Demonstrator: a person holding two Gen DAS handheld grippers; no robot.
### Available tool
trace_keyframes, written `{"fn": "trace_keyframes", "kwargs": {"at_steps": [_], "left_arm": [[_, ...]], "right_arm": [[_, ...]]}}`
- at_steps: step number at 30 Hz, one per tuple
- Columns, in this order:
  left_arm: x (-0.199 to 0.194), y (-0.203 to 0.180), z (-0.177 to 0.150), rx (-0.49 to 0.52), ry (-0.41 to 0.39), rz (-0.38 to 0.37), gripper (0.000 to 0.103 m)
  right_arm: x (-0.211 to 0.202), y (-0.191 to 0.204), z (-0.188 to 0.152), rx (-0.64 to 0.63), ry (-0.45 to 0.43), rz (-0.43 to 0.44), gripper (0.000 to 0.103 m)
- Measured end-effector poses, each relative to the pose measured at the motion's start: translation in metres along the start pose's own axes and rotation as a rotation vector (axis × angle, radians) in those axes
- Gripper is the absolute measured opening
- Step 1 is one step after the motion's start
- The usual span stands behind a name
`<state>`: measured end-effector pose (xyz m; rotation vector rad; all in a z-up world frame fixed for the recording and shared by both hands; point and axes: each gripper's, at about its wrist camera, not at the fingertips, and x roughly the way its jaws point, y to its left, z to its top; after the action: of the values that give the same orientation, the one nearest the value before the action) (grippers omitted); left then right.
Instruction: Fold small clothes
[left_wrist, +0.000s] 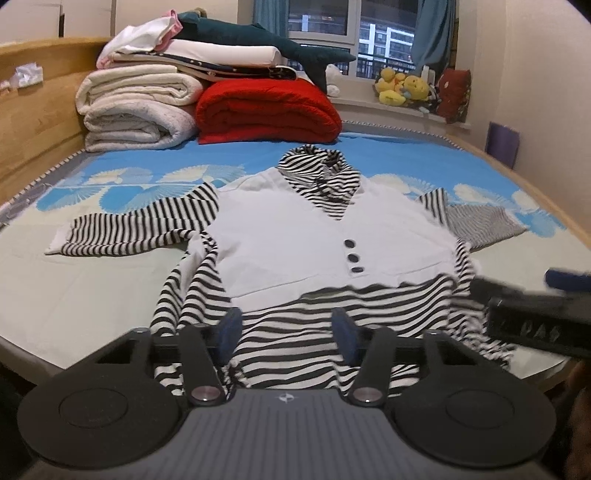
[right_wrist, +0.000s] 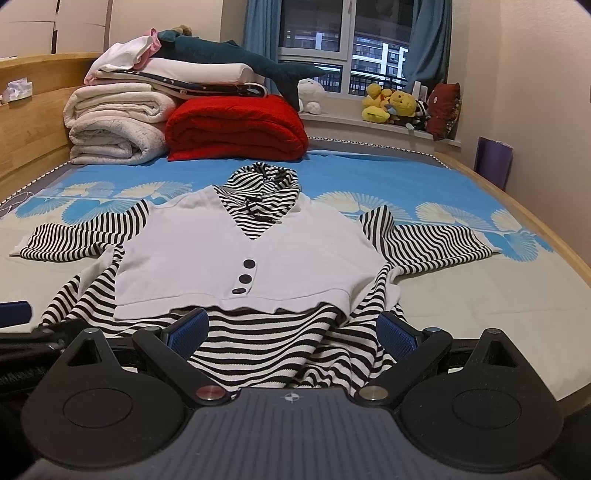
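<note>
Garment: the small striped top (left_wrist: 295, 236) with its white vest front lies flat and face up on the bed (left_wrist: 74, 295), collar toward the red blanket (left_wrist: 266, 110), hem at the near edge.
Sleeves: both spread out sideways from the white vest front, one to each side.
Left tool: the left tool (left_wrist: 288, 328) sits at the hem below the buttons (left_wrist: 352, 256), its blue pads part-way apart with striped cloth between them; I can't see them pressing on it.
Right tool: the right tool (right_wrist: 291, 332) is wide apart, hovering over the hem on the other side of the buttons, holding nothing.
Step in hand: looks like taking hold of the bottom hem, one tool on each side of the buttons.
Doing it well: pinch both layers of the hem, not just the top one; keep the two grips level and evenly spaced from the buttons.
Next move: lift low and carry the hem toward the collar so the vest front stays smooth.
Watch for: the loose ruffled edge nearest the left tool bunching up.
</note>
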<state>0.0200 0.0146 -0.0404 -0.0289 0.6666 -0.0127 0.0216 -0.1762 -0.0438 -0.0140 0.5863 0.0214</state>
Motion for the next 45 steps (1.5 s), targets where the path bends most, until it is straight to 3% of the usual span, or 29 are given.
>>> {"fn": "trace_keyframes", "kwargs": {"at_steps": [3,9,13,18,23,26,28,33,38,43,45], "left_arm": [[-0.006,0.003,0.022,0.023,-0.025,-0.058,0.038],[-0.002,0.013,0.087,0.071,-0.149,-0.161,0.038],[0.030,0.022,0.130,0.135,-0.232,-0.114,0.038],[0.094,0.063,0.167,0.117,-0.251,0.015,0.038],[0.163,0.139,0.155,0.015,-0.208,0.159,0.038],[0.207,0.191,0.154,-0.097,-0.024,0.234,0.032],[0.219,0.223,0.157,-0.192,-0.023,0.240,0.032],[0.239,0.279,0.163,-0.294,-0.007,0.328,0.032],[0.247,0.315,0.165,-0.403,0.023,0.386,0.033],[0.256,0.347,0.149,-0.550,0.099,0.400,0.034],[0.258,0.360,0.142,-0.611,0.125,0.396,0.041]], "right_arm": [[0.000,-0.002,0.001,0.001,0.019,-0.012,0.096],[0.002,-0.005,0.002,0.015,0.037,-0.017,0.093],[0.003,-0.011,0.002,0.028,0.021,-0.023,0.085],[-0.001,-0.018,0.004,0.018,-0.032,-0.027,0.078],[0.000,-0.022,0.008,0.000,-0.048,0.004,0.075],[0.008,-0.030,0.025,0.029,-0.002,0.141,0.077],[0.017,-0.031,0.041,0.031,0.010,0.216,0.084],[0.061,-0.012,0.092,-0.038,-0.040,0.282,0.085],[0.123,0.007,0.140,-0.002,-0.040,0.235,0.085],[0.181,0.034,0.182,0.017,-0.098,0.154,0.085],[0.199,0.038,0.191,0.031,-0.117,0.145,0.085]]}}
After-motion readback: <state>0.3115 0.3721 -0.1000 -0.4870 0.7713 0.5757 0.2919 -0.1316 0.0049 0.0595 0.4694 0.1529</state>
